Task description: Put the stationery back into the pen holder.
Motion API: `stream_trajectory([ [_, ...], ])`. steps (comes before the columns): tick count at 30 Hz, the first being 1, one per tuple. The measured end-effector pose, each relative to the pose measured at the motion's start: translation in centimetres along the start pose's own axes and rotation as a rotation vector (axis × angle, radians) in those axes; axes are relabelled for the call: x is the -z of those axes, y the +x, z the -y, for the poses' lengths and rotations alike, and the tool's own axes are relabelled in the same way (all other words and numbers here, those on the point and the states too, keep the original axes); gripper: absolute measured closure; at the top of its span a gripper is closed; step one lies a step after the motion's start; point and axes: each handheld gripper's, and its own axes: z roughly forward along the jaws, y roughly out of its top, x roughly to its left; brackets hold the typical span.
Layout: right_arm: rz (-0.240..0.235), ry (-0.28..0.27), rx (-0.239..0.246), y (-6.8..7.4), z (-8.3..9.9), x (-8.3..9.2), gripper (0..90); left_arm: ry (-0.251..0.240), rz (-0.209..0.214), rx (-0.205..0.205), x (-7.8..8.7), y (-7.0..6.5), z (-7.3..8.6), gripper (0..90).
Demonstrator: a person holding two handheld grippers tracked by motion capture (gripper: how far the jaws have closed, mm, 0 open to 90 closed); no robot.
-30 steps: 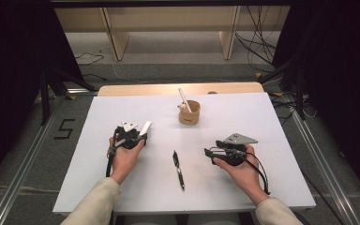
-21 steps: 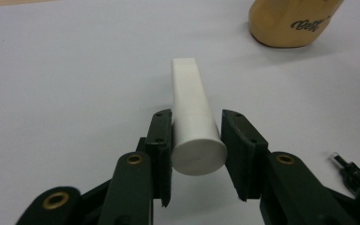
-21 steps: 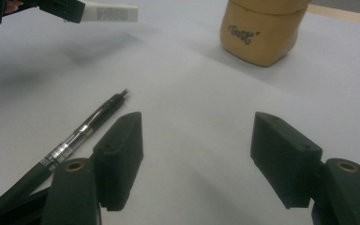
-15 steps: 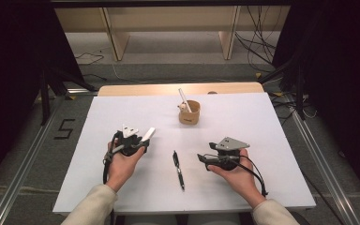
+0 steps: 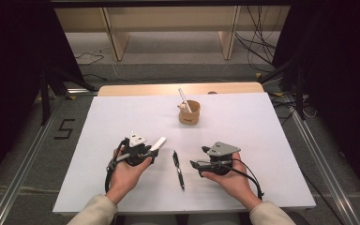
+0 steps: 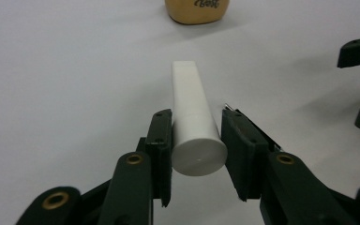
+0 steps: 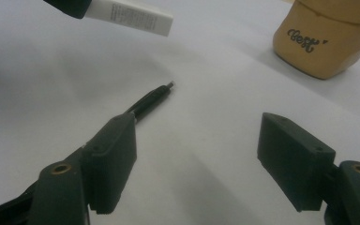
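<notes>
From the high view, the left gripper [image 5: 138,151] holds a white tube [image 5: 158,143] clear of the white bench [image 5: 262,122], the tube sticking out towards the black pen [image 5: 178,163] that lies flat between the two hands. The right gripper [image 5: 201,165] sits just beside the pen with nothing between its jaws, which have just been opening. Farther back stands a tan cup [image 5: 189,113] with a white stick-like thing [image 5: 184,99] leaning out of it; what else is inside I cannot tell. In the left gripper view the jaws are closed on the white tube [image 6: 194,119] near its round capped end, which looks the stiffest place to hold; the flattened far end would likely squash. It seems light and smooth, so a firm pinch is wise. In the right gripper view the jaws stand wide, the pen [image 7: 152,100] lying past the nearer jaw, the tube's [image 7: 131,17] end hanging above, the cup [image 7: 330,37] off to one side. The pen looks thin, rigid and prone to roll; I would take it mid-barrel.
</notes>
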Motion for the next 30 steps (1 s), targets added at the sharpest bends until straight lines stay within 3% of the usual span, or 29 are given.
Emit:
stream_trajectory([
  [14,-0.028,0.023,0.056,1.3,0.0,-0.9,26.9,0.026,0.056,-0.027,0.0,-1.3,0.4,65.1],
  [25,-0.043,0.003,0.071,2.1,0.0,-0.2,26.8,0.046,0.124,-0.053,0.6,-3.0,1.1,65.1],
  [30,-0.065,0.022,0.094,2.7,0.3,-0.2,25.7,0.058,0.155,-0.061,0.8,-3.8,1.5,65.1],
])
